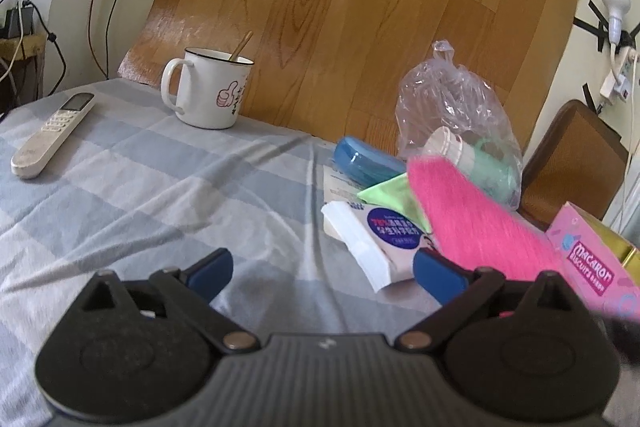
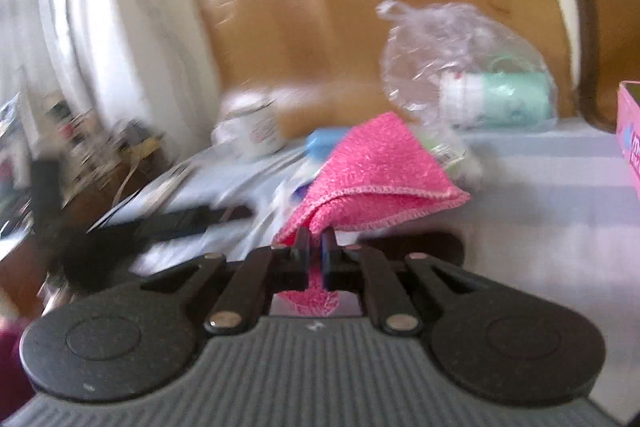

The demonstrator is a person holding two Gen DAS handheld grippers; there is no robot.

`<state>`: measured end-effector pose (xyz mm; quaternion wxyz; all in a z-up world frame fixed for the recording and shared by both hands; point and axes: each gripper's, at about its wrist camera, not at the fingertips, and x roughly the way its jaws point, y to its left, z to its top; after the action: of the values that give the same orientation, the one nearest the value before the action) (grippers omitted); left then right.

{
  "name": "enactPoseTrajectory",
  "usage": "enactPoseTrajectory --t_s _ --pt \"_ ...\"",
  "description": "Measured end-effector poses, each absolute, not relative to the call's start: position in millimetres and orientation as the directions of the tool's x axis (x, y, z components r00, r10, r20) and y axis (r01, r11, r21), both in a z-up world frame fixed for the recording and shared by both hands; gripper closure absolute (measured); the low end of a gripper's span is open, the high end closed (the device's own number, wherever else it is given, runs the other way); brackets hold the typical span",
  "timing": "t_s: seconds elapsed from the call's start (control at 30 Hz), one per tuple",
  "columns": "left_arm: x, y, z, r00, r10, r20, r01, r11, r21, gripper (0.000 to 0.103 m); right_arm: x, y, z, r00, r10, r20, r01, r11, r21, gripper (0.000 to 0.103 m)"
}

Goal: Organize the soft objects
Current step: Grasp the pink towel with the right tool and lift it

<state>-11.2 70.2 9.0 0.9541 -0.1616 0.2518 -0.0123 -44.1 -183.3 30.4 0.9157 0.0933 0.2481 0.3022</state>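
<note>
While the right gripper [image 2: 316, 241] was clenched on a corner of the pink towel [image 2: 372, 171], which hung off the table cloth [image 1: 160, 187] above the clutter, the left gripper [image 1: 322, 269] hovered low with its blue pads spread wide and nothing between them. By my reading the sorting had barely begun: only the towel was in hand, and a light green cloth [image 1: 384, 193] lay folded under it beside a tissue pack [image 1: 380, 239], neither yet put anywhere. Where the soft things were meant to go could not be told. A clear plastic bag [image 2: 464, 67] with a mint-green bottle inside sat behind. Legible writing was scarce: the pink box [image 1: 592, 267] at the right edge read "macaron", the tissue pack bore a blue oval with Chinese characters too small to read, and the white mug [image 1: 208, 87] showed a thumbs-up drawing.
</note>
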Motion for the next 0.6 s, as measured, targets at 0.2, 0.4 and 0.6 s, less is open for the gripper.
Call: enactPoseTrajectory --t_s 0.2,0.4,0.6 --pt "-10 69 8 0.865 -0.107 -0.49 -0.059 0.949 -0.31 0.001 -93 -199 10 0.57 0.689 -0.448 -0.576 0.724 0.38 0.094" --pt "-11 66 8 0.862 -0.109 -0.495 -0.05 0.953 -0.298 0.001 -96 -203 11 0.592 0.667 -0.452 -0.552 0.745 0.375 0.069" --pt "-9 70 7 0.855 -0.122 -0.503 -0.051 0.947 -0.316 0.001 -93 -227 12 0.697 0.575 -0.427 -0.468 0.817 0.336 0.05"
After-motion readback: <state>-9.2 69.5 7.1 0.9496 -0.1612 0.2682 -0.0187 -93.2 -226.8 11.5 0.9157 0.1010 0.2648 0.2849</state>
